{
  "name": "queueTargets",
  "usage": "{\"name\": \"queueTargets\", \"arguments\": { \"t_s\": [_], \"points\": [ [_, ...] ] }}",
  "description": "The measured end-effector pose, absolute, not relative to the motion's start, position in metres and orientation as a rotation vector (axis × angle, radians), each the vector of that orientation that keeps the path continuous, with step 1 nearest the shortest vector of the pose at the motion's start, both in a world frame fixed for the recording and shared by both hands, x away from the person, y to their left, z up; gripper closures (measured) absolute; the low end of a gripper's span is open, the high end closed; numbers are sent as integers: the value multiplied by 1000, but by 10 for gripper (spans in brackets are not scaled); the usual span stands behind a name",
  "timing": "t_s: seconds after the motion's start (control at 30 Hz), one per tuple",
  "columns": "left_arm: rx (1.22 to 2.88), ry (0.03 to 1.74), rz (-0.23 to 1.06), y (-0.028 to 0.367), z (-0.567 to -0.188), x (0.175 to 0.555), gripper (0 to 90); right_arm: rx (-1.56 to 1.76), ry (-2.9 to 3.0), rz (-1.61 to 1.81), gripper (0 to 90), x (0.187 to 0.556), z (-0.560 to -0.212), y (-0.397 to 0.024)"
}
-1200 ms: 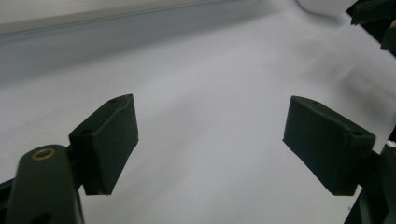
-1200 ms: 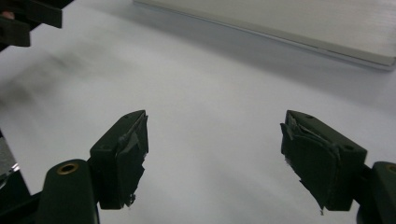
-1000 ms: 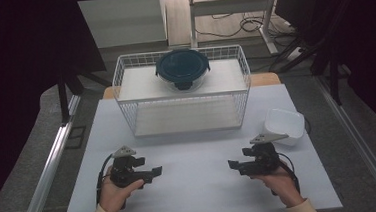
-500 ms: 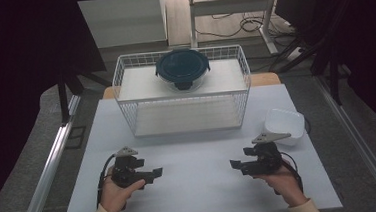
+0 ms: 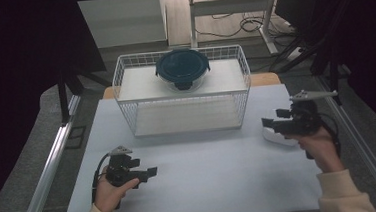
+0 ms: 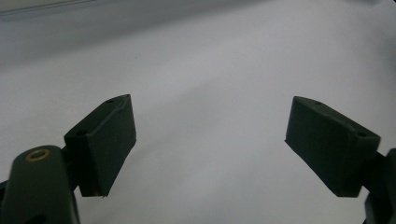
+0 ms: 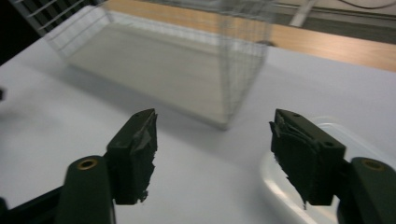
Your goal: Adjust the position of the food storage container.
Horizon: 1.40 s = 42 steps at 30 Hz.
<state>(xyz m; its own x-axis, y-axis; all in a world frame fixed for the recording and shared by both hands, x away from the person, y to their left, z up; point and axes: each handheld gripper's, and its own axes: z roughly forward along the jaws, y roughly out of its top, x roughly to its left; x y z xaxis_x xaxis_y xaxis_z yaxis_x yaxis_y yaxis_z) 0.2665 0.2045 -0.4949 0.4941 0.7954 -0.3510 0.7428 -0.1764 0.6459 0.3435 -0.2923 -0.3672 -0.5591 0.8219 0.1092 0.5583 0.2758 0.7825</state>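
Right gripper is over the white container at the right edge of the surface, fingers apart with nothing between them; they've just been narrowing. Judging from that, the step in hand is a grab on that container.

Doing it well:
- In the right gripper view the container sits under and just past the right-hand finger, not centred in the gap. Shift the gripper toward that finger so the rim ends up between both pads.
- Stop narrowing until one finger is inside the rim and one outside. It looks like thin, smooth plastic, so it will likely skate across the surface if one finger nudges it first.
- Come down straight; the wire basket stands well ahead of the fingers, so no clearance worry there.
- Left gripper rests low on the surface, fingers wide apart, holding nothing. Leave it parked.

View differences:
- High view gives the layout: the dark-lidded glass bowl sits on top of the basket, far from both grippers. It can't resolve where the fingers stand against the container rim.
- Right gripper view gives that offset plainly, plus the near corner of the basket, blurred.
- Left gripper view confirms bare surface between its fingers.
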Motion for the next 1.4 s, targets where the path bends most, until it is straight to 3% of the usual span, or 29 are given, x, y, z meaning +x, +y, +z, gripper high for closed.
{"name": "queueTargets", "arguments": {
  "t_s": [0.1,0.13,0.43,0.47,0.5,0.53,0.57,0.6,0.67,1.4],
  "points": [
    [1942,1269,83,205,-494,267,157,1297,2214,1135,365,356,-364,-304],
    [1941,1268,82,205,-494,267,158,1346,2198,1083,429,368,-365,-313],
    [1937,1267,76,206,-493,268,173,1470,2202,896,613,413,-381,-330],
    [1936,1272,76,207,-494,268,172,1497,2190,853,687,424,-386,-334],
    [1936,1272,76,207,-494,268,172,1497,2190,853,687,424,-386,-334],
    [1934,1272,77,207,-493,268,172,1521,2188,826,771,432,-389,-337],
    [1934,1272,77,207,-493,268,173,1521,2188,826,771,432,-389,-337],
    [1929,1272,79,207,-493,268,173,1544,2174,793,850,439,-393,-339],
    [1927,1272,80,208,-493,268,174,1548,2172,767,889,446,-396,-341],
    [1903,1269,81,214,-493,270,178,1495,2238,528,894,481,-435,-357]
  ]
}}
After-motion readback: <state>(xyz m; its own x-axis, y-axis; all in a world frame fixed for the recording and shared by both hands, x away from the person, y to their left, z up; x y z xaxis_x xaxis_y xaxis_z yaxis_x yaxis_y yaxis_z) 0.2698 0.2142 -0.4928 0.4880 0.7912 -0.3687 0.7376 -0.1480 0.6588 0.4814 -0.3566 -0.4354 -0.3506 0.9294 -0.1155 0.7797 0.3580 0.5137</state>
